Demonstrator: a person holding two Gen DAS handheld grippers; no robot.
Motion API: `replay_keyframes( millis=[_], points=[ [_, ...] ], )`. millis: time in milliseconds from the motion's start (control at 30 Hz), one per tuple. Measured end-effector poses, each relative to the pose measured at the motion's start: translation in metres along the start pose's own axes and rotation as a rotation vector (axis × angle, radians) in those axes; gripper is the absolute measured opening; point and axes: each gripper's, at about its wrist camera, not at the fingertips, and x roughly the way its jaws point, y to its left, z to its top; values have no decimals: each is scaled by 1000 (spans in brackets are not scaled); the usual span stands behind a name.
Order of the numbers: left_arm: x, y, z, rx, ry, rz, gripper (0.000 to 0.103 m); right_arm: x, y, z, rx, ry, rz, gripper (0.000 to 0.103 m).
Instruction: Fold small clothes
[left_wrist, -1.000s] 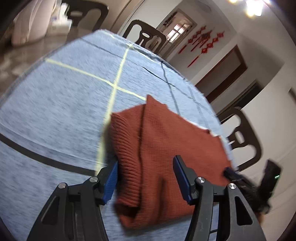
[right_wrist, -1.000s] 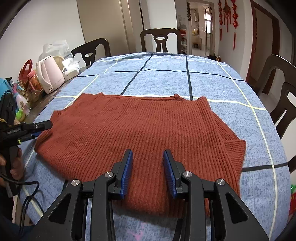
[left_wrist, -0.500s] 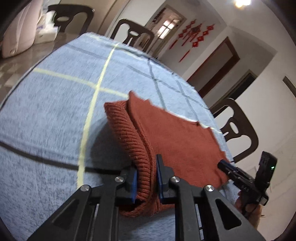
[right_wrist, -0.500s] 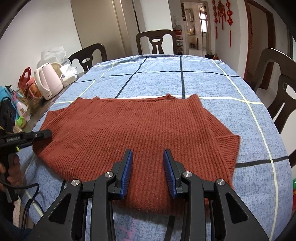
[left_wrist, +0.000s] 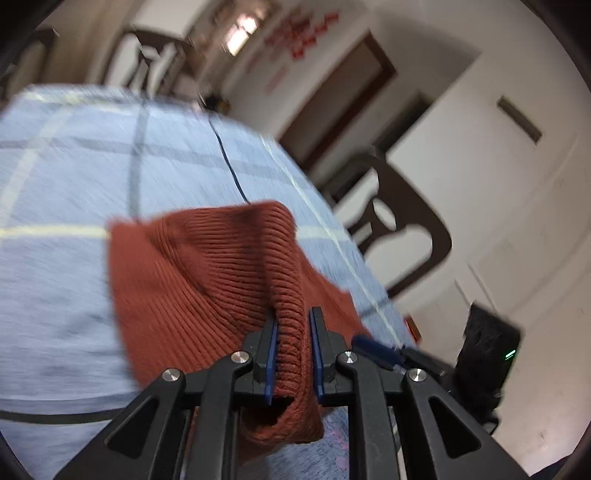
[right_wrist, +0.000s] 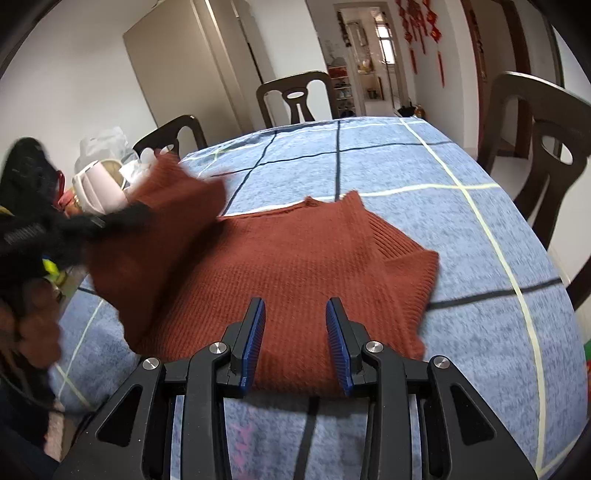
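Observation:
A rust-red ribbed knit sweater (right_wrist: 303, 266) lies on the blue checked tablecloth (right_wrist: 480, 229). My left gripper (left_wrist: 293, 354) is shut on the sweater's left edge (left_wrist: 291, 332) and holds that side lifted off the table; in the right wrist view the raised flap (right_wrist: 162, 221) hangs at the left, with the left gripper (right_wrist: 44, 229) blurred beside it. My right gripper (right_wrist: 295, 343) is open and empty, hovering just above the sweater's near hem. The right gripper also shows at the lower right of the left wrist view (left_wrist: 480, 354).
Dark wooden chairs stand around the table: one at the far end (right_wrist: 295, 96) and one at the right (right_wrist: 546, 147). A pink kettle (right_wrist: 99, 188) and bags sit at the table's left side. The tablecloth (left_wrist: 74, 184) stretches beyond the sweater.
My left gripper closed on the sweater's left edge, then lifted it up and swung toward the middle. The right gripper stayed open over the near hem.

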Motion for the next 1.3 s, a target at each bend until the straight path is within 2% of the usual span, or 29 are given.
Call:
replay_keyframes(
  millis=[33,100,133,200,233,300,400,500,600,733,833,933,1033,1167,1233,1267,1300],
  points=[
    [15,1,-3,-5,48,-8,18,-1,-3,0,14,3,9,35],
    [23,-2,-10,-8,76,-15,22,-3,-10,-2,57,7,41,35],
    [17,-6,-11,9,64,-29,28,-4,-15,-2,89,9,73,35],
    [0,-11,-13,36,28,-52,37,-7,-20,-2,136,6,134,47],
    [-14,-13,-14,54,-1,-54,43,-6,-23,-1,170,3,186,49],
    [-38,-12,-16,86,-65,-12,47,-3,-24,0,216,10,269,49],
    [-58,4,-17,94,-107,91,47,11,-18,4,246,41,344,49],
    [-60,22,-21,76,-96,171,47,31,-12,8,288,91,414,49],
    [-54,29,-29,81,-74,195,47,43,-12,13,352,116,475,49],
    [-45,31,-38,110,-43,206,47,55,-13,18,416,158,496,49],
    [-37,33,-42,116,-24,206,47,51,-21,21,466,140,529,49],
    [-34,32,-44,128,-26,210,47,51,-26,22,493,142,512,50],
    [-33,32,-45,127,-27,209,47,61,-22,19,478,193,473,50],
    [-33,31,-46,131,-28,215,47,64,-6,23,395,207,445,48],
    [-33,31,-45,134,-29,217,47,68,-4,23,375,220,434,34],
    [-33,31,-44,133,-30,218,47,71,-2,23,363,229,415,21],
    [-33,31,-43,132,-31,219,47,72,-4,23,358,231,406,18]
  ],
)
